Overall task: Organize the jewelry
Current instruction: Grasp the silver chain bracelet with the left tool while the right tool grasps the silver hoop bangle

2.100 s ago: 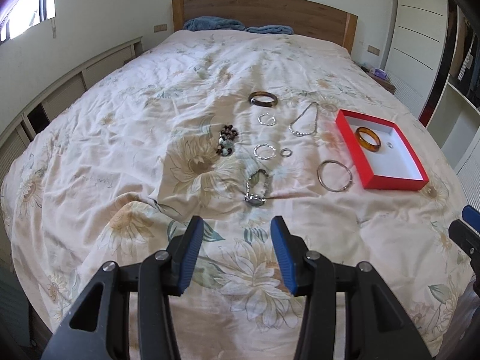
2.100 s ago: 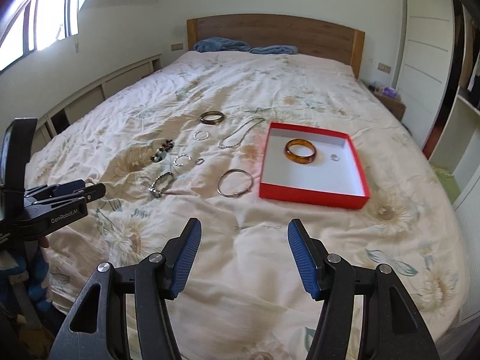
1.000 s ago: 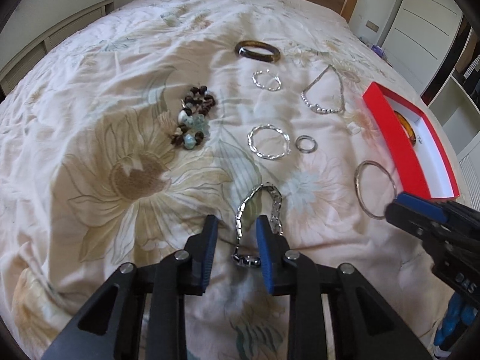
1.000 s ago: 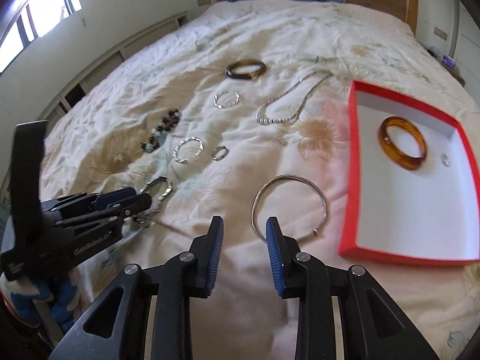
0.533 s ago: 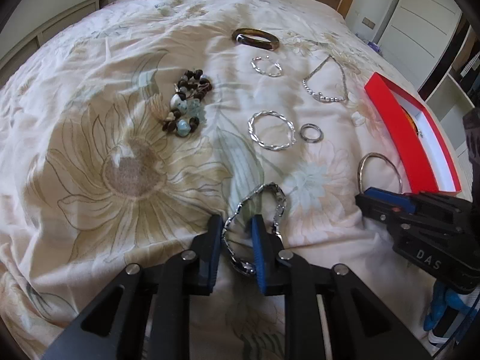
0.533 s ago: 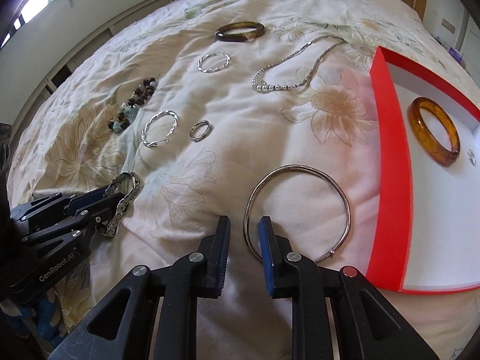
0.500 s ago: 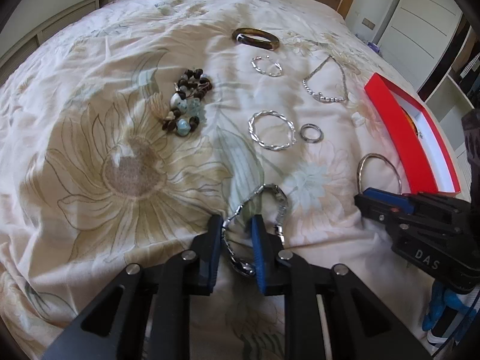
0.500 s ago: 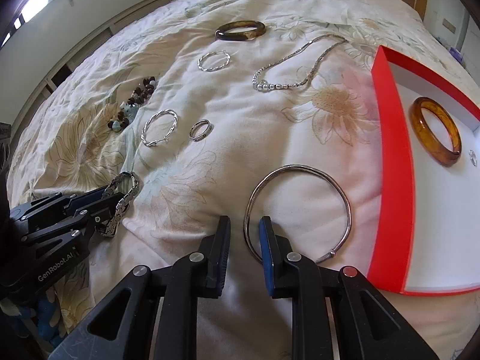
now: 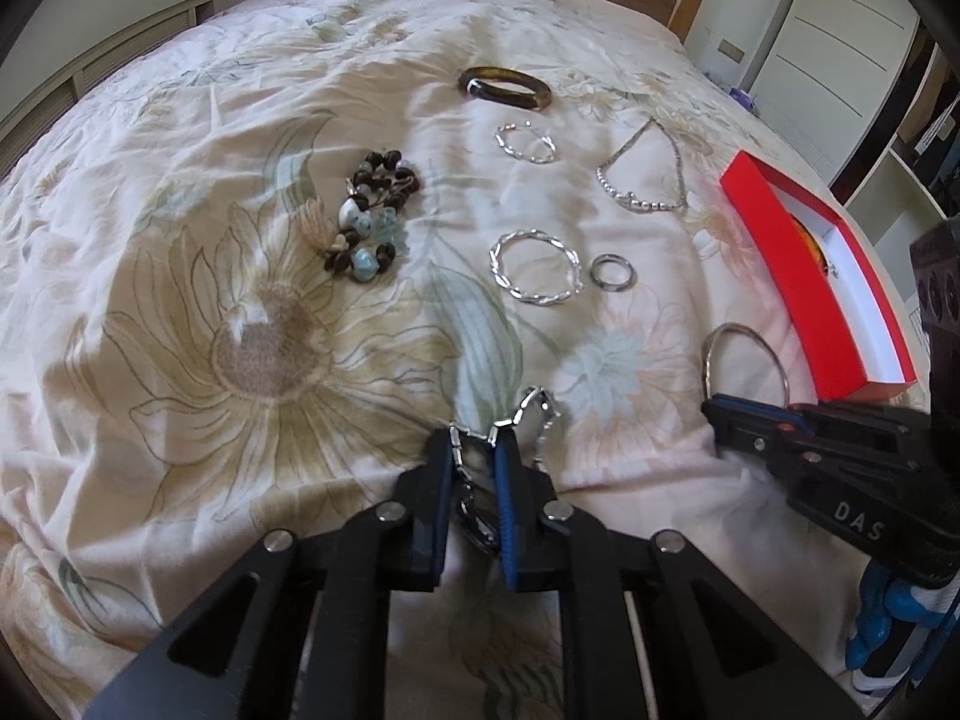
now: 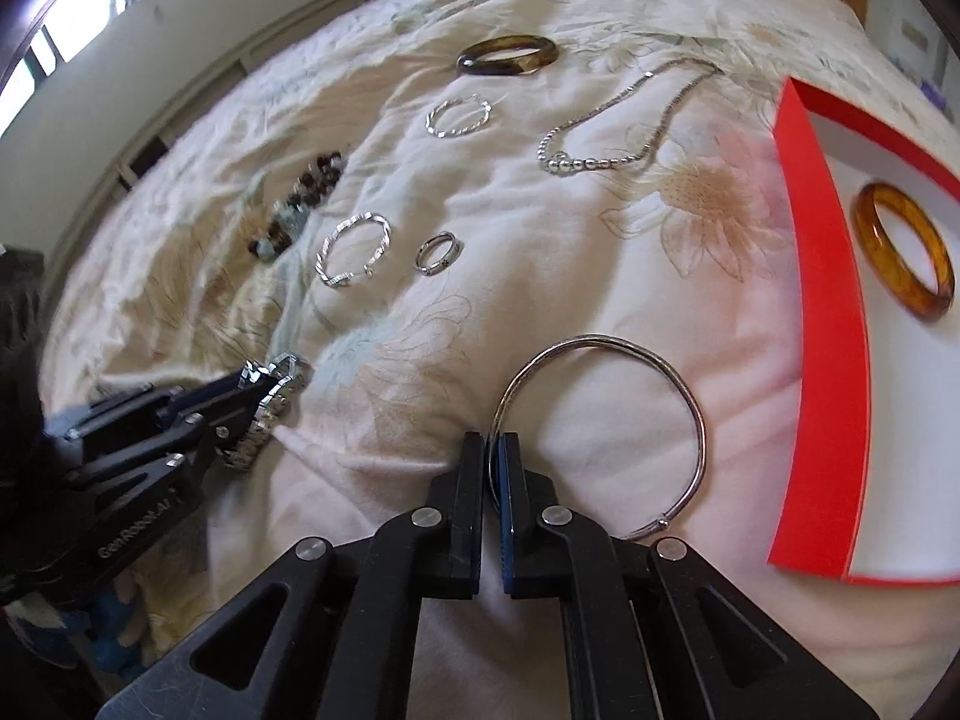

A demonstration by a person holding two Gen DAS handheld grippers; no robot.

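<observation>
On the floral bedspread, my left gripper (image 9: 474,450) has a silver link bracelet (image 9: 540,414) between its blue pads. Its jaws are closing, and the chain is bunched up between them. To the right, my right gripper (image 10: 493,444) is shut on the near left rim of a thin silver bangle (image 10: 660,372), which lies flat on the bed. The right gripper (image 9: 720,414) also shows at the right of the left wrist view. A red box (image 10: 828,300) with a white inside sits right of the bangle and holds an amber bangle (image 10: 906,258).
Farther up the bed lie a bead bracelet (image 9: 372,222), a twisted silver bangle (image 9: 534,267), a small ring (image 9: 611,272), a second twisted hoop (image 9: 525,141), a silver necklace (image 9: 642,198) and a dark brown bangle (image 9: 504,87). White cupboards stand at the right.
Both grippers came down to the bed and narrowed. The left jaws closed in on the link bracelet, crumpling it. The right jaws shut on the silver bangle's rim.
</observation>
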